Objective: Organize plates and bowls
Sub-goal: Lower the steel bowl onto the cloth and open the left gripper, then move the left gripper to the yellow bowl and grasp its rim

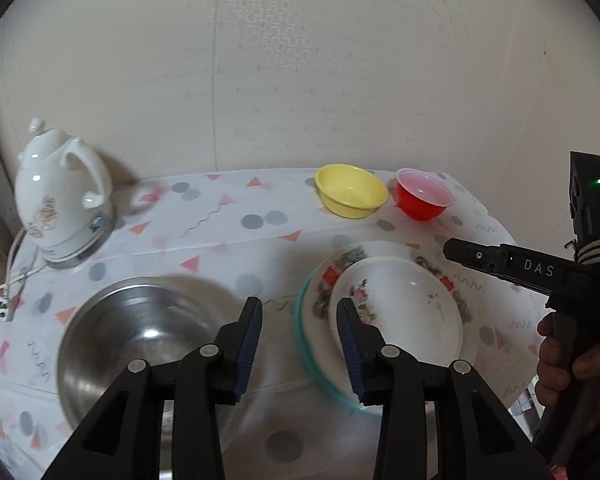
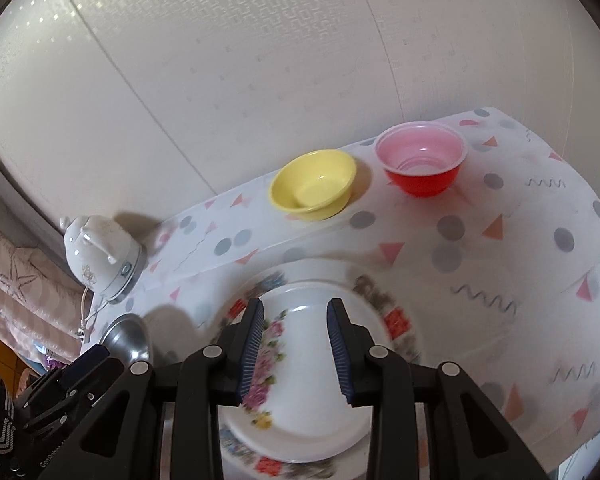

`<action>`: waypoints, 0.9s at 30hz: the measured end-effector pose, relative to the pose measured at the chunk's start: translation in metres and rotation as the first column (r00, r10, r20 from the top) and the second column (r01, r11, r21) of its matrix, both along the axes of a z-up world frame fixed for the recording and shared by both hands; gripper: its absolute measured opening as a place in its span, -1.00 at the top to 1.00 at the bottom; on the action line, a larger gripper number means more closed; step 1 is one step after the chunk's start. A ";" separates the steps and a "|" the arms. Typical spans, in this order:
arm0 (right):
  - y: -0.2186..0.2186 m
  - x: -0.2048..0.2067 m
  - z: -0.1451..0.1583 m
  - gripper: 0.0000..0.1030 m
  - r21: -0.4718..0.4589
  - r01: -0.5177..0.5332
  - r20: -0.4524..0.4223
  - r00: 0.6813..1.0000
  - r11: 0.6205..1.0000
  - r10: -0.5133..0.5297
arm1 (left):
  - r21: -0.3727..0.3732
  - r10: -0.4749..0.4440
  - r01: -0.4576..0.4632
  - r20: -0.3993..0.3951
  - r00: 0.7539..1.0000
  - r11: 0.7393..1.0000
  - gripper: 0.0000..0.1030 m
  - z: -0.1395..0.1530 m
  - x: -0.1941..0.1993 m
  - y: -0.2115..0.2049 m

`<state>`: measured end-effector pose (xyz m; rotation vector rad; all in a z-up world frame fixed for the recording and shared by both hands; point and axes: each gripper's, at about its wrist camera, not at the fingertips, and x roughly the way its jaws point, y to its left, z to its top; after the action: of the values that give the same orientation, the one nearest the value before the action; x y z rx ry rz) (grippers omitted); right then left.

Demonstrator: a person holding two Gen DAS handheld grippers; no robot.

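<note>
Plates already nested on the worktop [image 1: 228, 236]: small plate [image 2: 300, 360] atop floral plate [image 2: 396, 312]; both hand-held grippers, left [image 1: 299, 344] and right [image 2: 296, 352], part-open and empty, bowls awaiting.

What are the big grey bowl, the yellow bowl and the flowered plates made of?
Grey bowl: probably stainless steel, given its brushed metallic sheen and bright reflections.
Yellow bowl: likely plastic, with even colour and a dull gloss.
Flowered plates: look like glazed ceramic or melamine, glossy white with printed flowers; the pictures can't settle which.
</note>
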<state>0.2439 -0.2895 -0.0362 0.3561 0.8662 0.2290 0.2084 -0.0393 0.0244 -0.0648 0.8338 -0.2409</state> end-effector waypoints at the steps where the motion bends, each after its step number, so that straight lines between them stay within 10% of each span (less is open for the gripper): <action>1: -0.004 0.002 -0.001 0.36 0.003 0.001 -0.002 1.000 1.000 -0.001 | -0.005 -0.003 0.003 -0.011 1.000 1.000 0.20 -0.002 0.004 -0.005; 27: -0.029 0.097 -0.024 0.45 -0.001 -0.058 -0.065 0.996 0.998 0.058 | -0.087 0.058 -0.073 -0.168 0.984 0.994 0.19 -0.019 0.113 -0.041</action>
<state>0.3409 -0.3189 -0.0604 0.3372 0.9414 0.2710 0.3210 -0.0798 0.0058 -0.2014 0.9842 -0.2143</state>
